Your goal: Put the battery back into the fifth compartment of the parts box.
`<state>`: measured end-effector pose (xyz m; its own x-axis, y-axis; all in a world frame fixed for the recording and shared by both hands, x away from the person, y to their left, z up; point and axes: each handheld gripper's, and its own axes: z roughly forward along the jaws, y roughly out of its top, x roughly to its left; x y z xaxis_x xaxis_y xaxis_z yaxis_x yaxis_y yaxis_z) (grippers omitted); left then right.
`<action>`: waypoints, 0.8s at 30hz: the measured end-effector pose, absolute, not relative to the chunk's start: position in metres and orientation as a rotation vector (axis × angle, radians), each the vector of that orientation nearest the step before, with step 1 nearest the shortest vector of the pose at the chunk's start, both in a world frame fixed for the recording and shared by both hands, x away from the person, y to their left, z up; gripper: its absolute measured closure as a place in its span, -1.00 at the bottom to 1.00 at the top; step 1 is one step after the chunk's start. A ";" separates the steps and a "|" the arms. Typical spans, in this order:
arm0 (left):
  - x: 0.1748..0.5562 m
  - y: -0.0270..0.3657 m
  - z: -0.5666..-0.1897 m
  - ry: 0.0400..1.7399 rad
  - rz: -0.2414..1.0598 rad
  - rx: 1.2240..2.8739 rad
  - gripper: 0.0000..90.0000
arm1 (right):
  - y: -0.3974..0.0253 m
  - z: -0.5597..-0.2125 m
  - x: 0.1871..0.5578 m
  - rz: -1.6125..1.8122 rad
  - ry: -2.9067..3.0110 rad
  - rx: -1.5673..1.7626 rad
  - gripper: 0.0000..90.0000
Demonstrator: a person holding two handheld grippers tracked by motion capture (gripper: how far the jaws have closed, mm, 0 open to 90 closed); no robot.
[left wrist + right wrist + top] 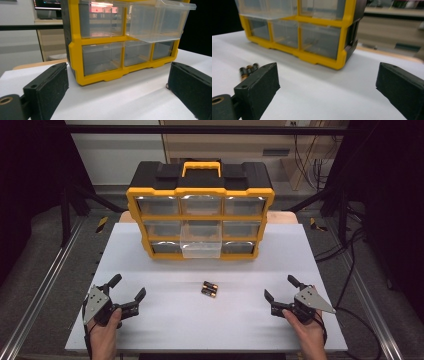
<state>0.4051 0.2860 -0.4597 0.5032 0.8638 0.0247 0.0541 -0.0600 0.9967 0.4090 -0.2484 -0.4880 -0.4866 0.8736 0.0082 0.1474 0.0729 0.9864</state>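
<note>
Presently, two batteries [209, 289] are counted on the white surface [165, 320], lying side by side and touching, near the centre of the high view. They are seen between the two grippers and apart from both. In the right gripper view the batteries [248, 70] appear at about 9 o'clock, blurred, just behind the left-hand jaw.

One yellow and black organiser [200, 210] is recorded at 12 o'clock from the batteries, standing upright on the surface. Nine clear drawers are counted in three rows of three. One drawer [200, 240], the middle one of the centre row, is pulled out toward the person; the other eight are shut. One yellow handle [201, 169] is noted on top.

The left gripper [127, 287] is held at about 8 o'clock from the batteries, its jaws spread wide with nothing between them. The right gripper [280, 287] is held at about 4 o'clock, its jaws likewise spread wide and empty. One hand is seen on each gripper, entering from 6 o'clock.

No object is found between the grippers and the batteries. The pulled-out drawer [160, 22] overhangs the bottom row in the left gripper view. Cables [350, 255] are noted on the floor at 3 o'clock, off the surface.
</note>
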 end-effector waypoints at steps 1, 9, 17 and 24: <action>0.405 0.285 -0.460 0.839 0.799 1.490 -0.94 | -0.248 -0.488 0.408 1.465 1.735 1.033 -0.86; 0.407 0.282 -0.463 0.852 0.791 1.490 -0.97 | -0.240 -0.489 0.408 1.406 1.804 1.048 -0.83; 0.409 0.284 -0.465 0.866 0.791 1.495 -0.97 | -0.202 -0.480 0.415 1.233 2.032 0.937 -0.69; 0.410 0.282 -0.466 0.864 0.787 1.505 -0.96 | -0.171 -0.463 0.434 1.205 2.140 0.889 -0.67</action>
